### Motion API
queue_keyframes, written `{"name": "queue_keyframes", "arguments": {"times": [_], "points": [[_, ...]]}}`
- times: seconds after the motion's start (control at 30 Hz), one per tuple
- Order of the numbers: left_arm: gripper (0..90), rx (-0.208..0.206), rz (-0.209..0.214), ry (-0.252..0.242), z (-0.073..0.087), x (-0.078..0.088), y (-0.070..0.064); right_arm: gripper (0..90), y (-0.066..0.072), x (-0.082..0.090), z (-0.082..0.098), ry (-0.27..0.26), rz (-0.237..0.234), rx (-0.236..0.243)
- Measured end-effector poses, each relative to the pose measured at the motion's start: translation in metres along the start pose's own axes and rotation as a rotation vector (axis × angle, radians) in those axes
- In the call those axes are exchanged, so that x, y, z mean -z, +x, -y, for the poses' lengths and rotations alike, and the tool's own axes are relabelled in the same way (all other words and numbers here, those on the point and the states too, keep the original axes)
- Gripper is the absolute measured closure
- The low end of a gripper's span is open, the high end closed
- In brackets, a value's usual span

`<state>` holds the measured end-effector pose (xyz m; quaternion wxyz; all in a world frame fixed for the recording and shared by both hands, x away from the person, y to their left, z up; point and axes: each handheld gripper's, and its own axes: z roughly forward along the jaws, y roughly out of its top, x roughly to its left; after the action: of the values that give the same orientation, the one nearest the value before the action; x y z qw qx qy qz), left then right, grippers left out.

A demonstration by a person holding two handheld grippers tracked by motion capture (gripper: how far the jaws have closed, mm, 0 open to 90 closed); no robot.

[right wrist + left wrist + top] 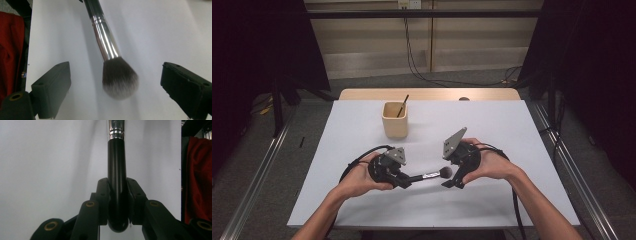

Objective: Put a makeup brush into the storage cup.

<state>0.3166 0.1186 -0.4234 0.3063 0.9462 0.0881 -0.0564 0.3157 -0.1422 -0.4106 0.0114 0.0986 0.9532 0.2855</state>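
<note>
Two grippers meet over the near half of the white table [492,125], and one black-handled makeup brush with a silver ferrule and a grey-tipped bristle head [427,175] runs between them. Its long axis lies roughly level, handle end toward the person's left, bristles toward the right.

Nearest the handle, the left gripper [403,181] is pinching the rounded black handle end: in the left gripper view its jaws press on both sides of the brush [116,182], which runs straight away from the camera to the silver ferrule.

Across from it, the right gripper [452,176] stands spread wide. In the right gripper view the bristle head [120,78] hangs in the gap between the two jaws, clear of both pads, so this gripper holds nothing. The brush therefore rests wholly in the left gripper's grip, above the table rather than lying on it.

Farther back, near the middle of the table, a pale wooden square cup [394,120] stands upright with a thin dark stick [402,105] leaning in it. It lies beyond and slightly left of the brush, nearer the left gripper, so carrying the brush there would likely fall to that hand.
</note>
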Motion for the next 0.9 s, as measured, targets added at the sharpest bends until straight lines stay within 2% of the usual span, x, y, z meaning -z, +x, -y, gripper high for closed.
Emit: {"name": "queue_keyframes", "arguments": {"times": [0.17, 0.23, 0.37, 0.6, 0.9], "points": [[74.6, 0.031, 0.002, -0.027, 0.006, 0.002, 0.0, 6.1, 0.002, 0.004, 0.005, -0.025, 0.029, -0.036], [74.6, 0.038, 0.004, -0.038, 0.008, 0.003, 0.0, 3.4, 0.002, 0.004, 0.007, -0.024, 0.055, -0.053], [74.6, 0.051, -0.007, -0.062, 0.011, 0.005, -0.001, 4.5, 0.002, 0.007, 0.012, -0.037, 0.072, -0.084], [74.6, 0.063, -0.017, -0.083, 0.017, 0.009, -0.001, 5.4, 0.002, 0.011, 0.025, -0.07, 0.076, -0.127], [74.6, 0.099, -0.037, -0.13, 0.031, 0.016, -0.007, 4.5, 0.006, 0.013, 0.043, -0.106, 0.09, -0.189]]}}
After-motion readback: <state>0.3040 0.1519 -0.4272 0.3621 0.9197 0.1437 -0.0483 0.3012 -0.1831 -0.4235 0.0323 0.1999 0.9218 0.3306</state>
